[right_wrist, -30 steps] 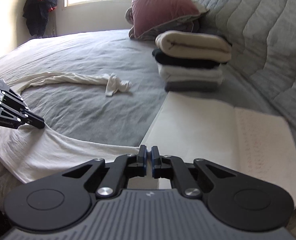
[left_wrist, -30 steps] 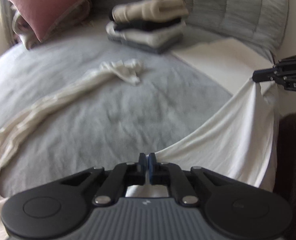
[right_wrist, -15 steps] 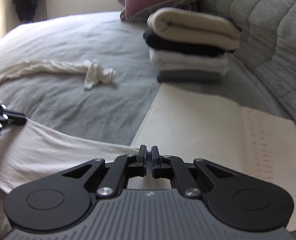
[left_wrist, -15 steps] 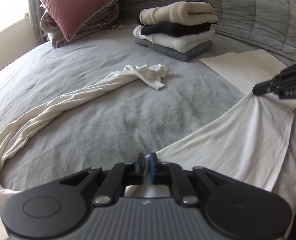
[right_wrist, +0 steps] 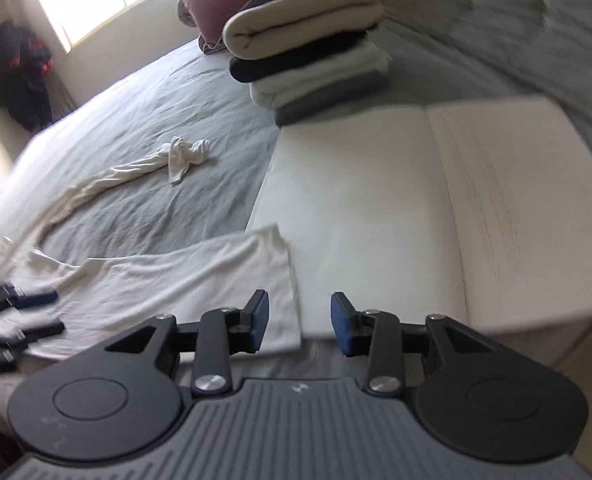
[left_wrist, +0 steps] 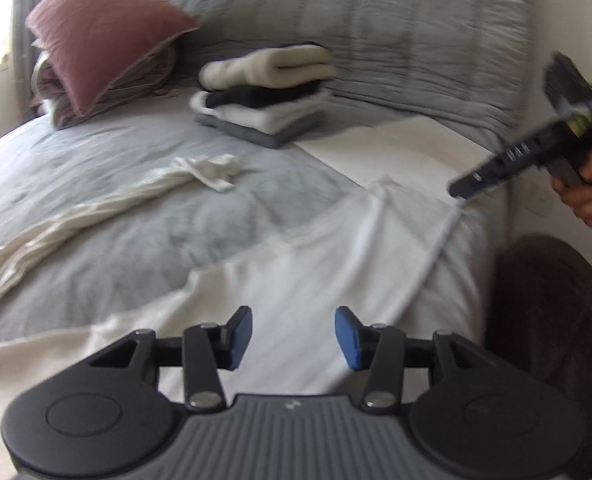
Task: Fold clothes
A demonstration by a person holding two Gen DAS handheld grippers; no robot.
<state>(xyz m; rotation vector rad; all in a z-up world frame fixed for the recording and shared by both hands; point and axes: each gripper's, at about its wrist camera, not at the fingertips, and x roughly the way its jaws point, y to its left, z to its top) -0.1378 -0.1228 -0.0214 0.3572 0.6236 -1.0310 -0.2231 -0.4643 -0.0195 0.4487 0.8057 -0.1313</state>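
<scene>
White garment (left_wrist: 335,264) is laid flat on the grey bed (left_wrist: 144,216), just ahead of and under both sets of fingers. Left gripper (left_wrist: 294,334) and right gripper (right_wrist: 299,320) have just been opened about halfway; nothing is held between the pads. Fabric is judged light, limp, easily wrinkled; best pinched at hem corners, both layers together.
</scene>
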